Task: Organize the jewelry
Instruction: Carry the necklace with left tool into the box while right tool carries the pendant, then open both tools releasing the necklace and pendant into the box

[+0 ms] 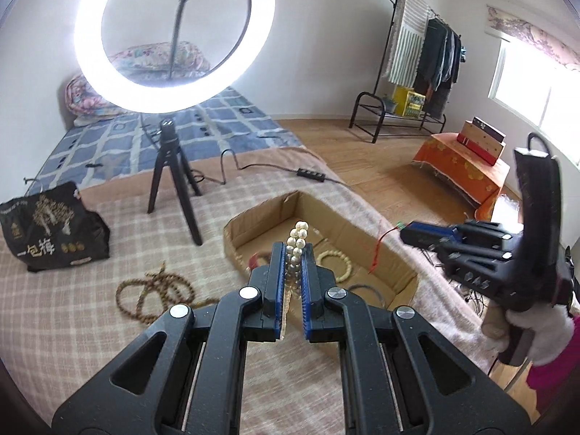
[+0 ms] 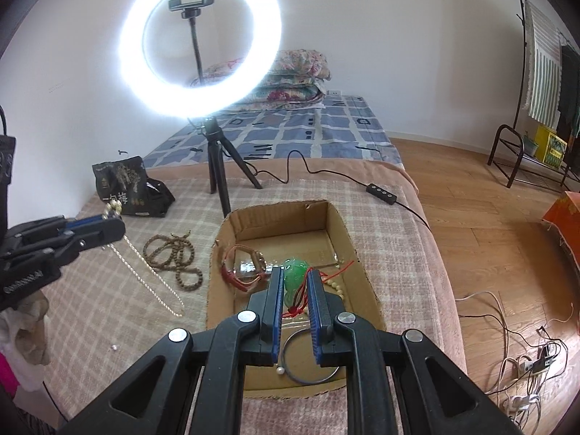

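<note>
Left gripper [image 1: 293,253] fingers clamp pearl necklace [image 1: 296,243]; right gripper [image 2: 294,282] fingers clamp half-hidden green pendant [image 2: 295,272].

Green pendant [image 2: 295,275] on red cord [image 2: 302,299] — white pearls [image 1: 297,244], brown box [image 2: 337,224].

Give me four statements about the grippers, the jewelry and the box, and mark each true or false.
1. The left gripper is shut on a pearl necklace. True.
2. The right gripper holds nothing. False: it is shut on a green pendant by its red cord.
3. The brown bead strand lies inside the cardboard box. False: it lies on the checked blanket beside the box.
4. The ring light is lit. True.
</note>
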Demonstrator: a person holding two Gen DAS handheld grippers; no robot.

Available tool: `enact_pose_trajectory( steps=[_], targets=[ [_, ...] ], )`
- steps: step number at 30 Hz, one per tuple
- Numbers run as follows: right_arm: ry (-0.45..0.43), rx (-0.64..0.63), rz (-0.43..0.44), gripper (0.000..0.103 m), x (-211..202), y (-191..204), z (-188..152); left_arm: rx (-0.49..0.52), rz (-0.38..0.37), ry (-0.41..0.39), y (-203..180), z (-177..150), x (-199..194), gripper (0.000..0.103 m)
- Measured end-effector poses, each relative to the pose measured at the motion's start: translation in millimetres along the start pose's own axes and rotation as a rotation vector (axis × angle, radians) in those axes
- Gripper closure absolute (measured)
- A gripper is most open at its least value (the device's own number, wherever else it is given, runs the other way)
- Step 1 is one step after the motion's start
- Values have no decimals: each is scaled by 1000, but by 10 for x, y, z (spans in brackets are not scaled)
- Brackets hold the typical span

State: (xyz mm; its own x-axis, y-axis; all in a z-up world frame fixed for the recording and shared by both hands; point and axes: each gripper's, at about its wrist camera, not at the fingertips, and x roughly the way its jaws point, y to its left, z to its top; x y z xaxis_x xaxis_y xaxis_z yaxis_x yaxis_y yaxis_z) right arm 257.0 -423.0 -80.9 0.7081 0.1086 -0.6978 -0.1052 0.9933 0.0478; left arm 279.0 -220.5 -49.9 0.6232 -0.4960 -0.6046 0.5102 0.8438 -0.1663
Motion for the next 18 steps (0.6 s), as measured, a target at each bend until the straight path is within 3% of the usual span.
enact_pose_trajectory(
  steps=[8, 18],
  targets=[
    [15, 5, -8, 92, 205, -148, 68, 13, -47, -17, -223, 221, 118, 97],
    [40, -2, 8, 92, 497, -195, 173, 9, -66, 4, -297, 213, 347, 97]
  ],
)
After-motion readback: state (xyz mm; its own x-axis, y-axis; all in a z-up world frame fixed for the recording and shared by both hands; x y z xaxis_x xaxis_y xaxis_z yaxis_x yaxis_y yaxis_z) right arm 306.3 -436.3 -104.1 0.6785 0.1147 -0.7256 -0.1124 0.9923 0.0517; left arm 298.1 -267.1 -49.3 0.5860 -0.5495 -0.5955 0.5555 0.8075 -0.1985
